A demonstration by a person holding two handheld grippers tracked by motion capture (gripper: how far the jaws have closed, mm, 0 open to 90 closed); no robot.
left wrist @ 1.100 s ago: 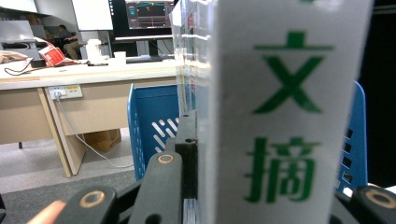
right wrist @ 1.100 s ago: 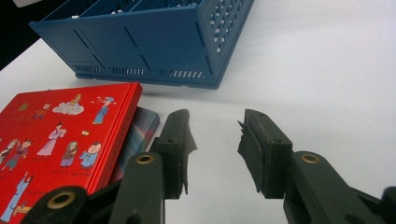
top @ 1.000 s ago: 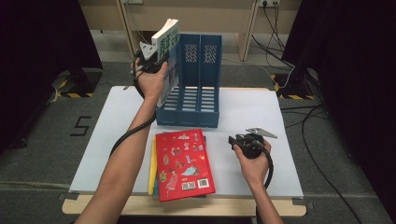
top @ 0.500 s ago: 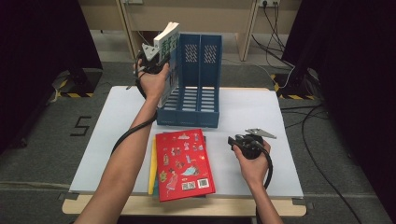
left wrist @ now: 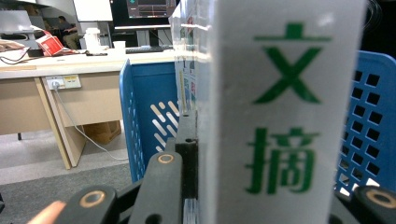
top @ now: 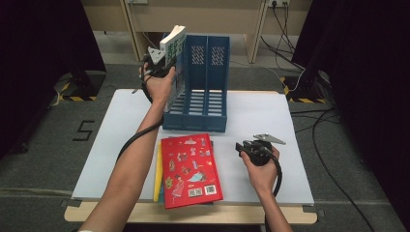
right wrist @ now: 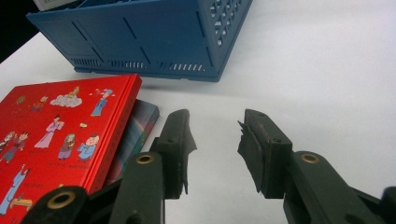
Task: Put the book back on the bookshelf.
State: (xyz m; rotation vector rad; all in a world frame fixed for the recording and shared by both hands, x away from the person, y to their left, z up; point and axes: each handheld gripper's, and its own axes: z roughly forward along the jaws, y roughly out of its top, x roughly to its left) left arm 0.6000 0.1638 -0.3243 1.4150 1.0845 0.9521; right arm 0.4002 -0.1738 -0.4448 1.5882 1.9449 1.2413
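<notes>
- The left gripper (top: 162,60) has its jaws clamped on a white book (top: 175,48), held up over the left slot of the blue file holder (top: 203,92).
- I think the book goes in there: keep it straight, lower it slowly, miss the walls.
- The right gripper (right wrist: 217,140) rests on the desk (top: 261,116), jaws apart, beside the red book (top: 189,169).

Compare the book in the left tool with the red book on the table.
The white book is clamped upright in the left tool, at the left bay of the blue file rack; the red book lies flat on the table, atop other books. The white book shows green characters on a plain spine; the red book's cover carries small cartoon figures. The white book is gripped; the red book lies untouched beside the open right tool. Both are closed.
</notes>
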